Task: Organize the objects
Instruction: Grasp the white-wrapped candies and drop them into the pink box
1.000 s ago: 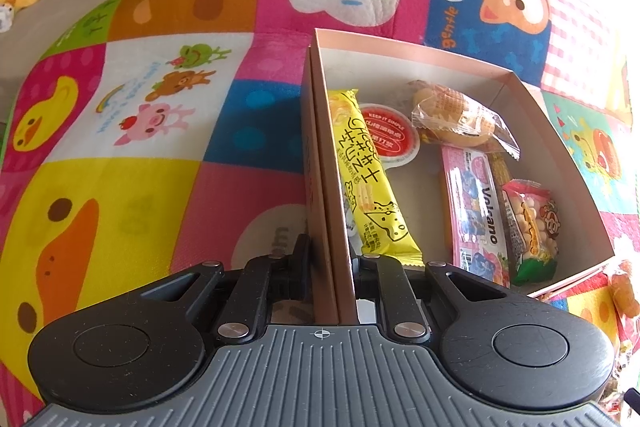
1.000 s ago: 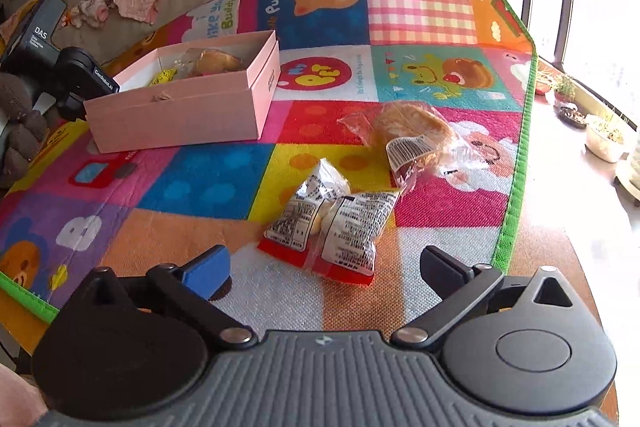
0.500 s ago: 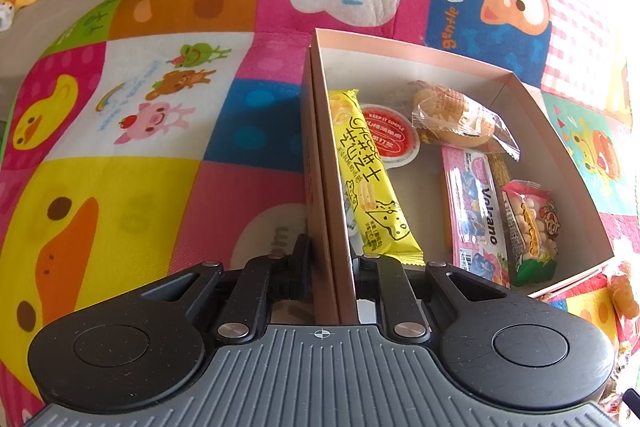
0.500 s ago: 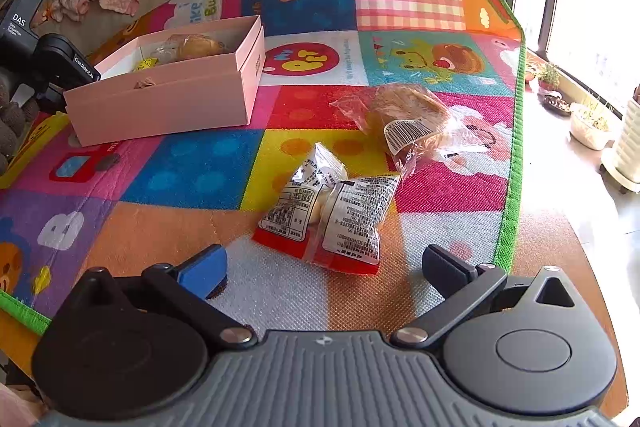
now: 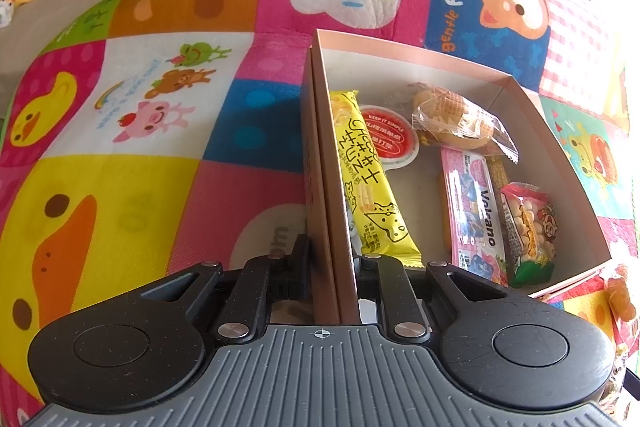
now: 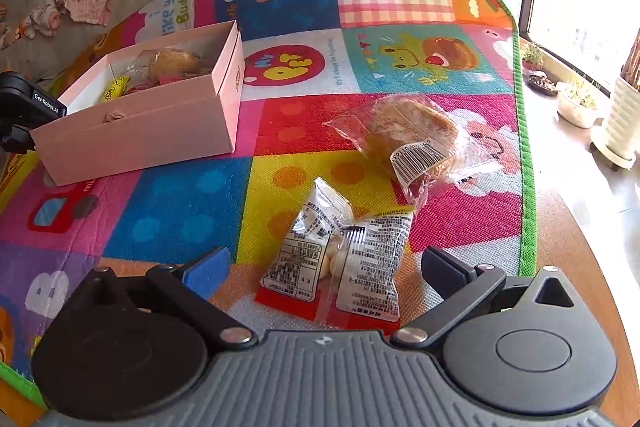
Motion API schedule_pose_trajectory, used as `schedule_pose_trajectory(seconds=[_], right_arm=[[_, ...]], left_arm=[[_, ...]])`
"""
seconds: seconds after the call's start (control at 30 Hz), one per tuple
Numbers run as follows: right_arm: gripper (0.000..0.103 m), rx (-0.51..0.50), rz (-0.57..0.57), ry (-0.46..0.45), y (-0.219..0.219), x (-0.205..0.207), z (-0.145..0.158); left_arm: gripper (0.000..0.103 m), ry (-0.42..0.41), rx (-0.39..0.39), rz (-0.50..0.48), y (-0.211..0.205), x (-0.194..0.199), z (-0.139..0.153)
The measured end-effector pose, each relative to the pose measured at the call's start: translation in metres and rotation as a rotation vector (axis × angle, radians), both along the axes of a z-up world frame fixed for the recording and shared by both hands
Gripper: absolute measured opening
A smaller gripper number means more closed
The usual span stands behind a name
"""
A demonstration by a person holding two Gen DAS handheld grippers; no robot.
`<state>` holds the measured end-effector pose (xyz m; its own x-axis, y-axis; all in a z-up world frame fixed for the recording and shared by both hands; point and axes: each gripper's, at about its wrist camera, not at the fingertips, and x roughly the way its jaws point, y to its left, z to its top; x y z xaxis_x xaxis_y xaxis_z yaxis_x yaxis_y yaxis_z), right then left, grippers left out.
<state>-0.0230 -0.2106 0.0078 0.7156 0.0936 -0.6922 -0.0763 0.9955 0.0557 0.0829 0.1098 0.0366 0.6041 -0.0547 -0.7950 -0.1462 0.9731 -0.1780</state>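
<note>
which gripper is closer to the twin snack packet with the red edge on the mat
Right. The right gripper is open just short of the twin snack packet, its fingers either side. The left gripper is shut on the pink box wall, across the mat.

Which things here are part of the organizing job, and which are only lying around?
Part of the job:
pink box
white snack packets
wrapped bun
left gripper, clamped on the box wall
right gripper, open

Only lying around:
play mat
crumpled clothes
plant pots
</note>
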Motion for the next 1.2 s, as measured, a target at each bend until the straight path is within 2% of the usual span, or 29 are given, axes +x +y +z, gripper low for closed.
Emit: schedule_pose_trajectory(seconds=[0.2, 0.4, 0.57, 0.67, 0.8, 0.93, 1.0, 1.1, 1.2], right_arm=[[0.089, -0.022, 0.014, 0.002, 0.009, 0.009, 0.002], [0.065, -0.049, 0.066, -0.002, 0.003, 0.003, 0.006], [0.057, -0.096, 0.129, 0.023, -0.007, -0.013, 0.011], [0.056, -0.126, 0.148, 0.030, -0.012, -0.019, 0.021], [0.055, -0.116, 0.159, -0.030, -0.010, -0.014, 0.051], [0.055, -0.047, 0.229, -0.129, 0.013, 0.005, 0.094], [0.055, 0.007, 0.279, -0.148, 0.031, 0.021, 0.112], [0.055, 0.060, 0.343, -0.163, 0.062, 0.047, 0.126], [0.055, 0.113, 0.377, -0.116, 0.093, 0.080, 0.128]], left_arm=[[0.017, 0.002, -0.001, -0.003, 0.000, 0.000, 0.000], [0.018, 0.007, -0.001, -0.016, 0.000, 0.000, 0.000], [0.019, 0.002, -0.005, -0.018, 0.001, -0.001, -0.001], [0.019, 0.000, -0.006, -0.018, 0.001, -0.001, -0.001], [0.019, -0.002, -0.007, -0.019, 0.001, -0.001, -0.001], [0.019, -0.007, -0.009, -0.023, 0.001, -0.001, -0.001], [0.019, -0.009, -0.011, -0.024, 0.001, -0.001, -0.001], [0.020, -0.010, -0.018, -0.026, 0.002, -0.001, -0.002], [0.020, -0.011, -0.021, -0.026, 0.003, -0.001, -0.002]])
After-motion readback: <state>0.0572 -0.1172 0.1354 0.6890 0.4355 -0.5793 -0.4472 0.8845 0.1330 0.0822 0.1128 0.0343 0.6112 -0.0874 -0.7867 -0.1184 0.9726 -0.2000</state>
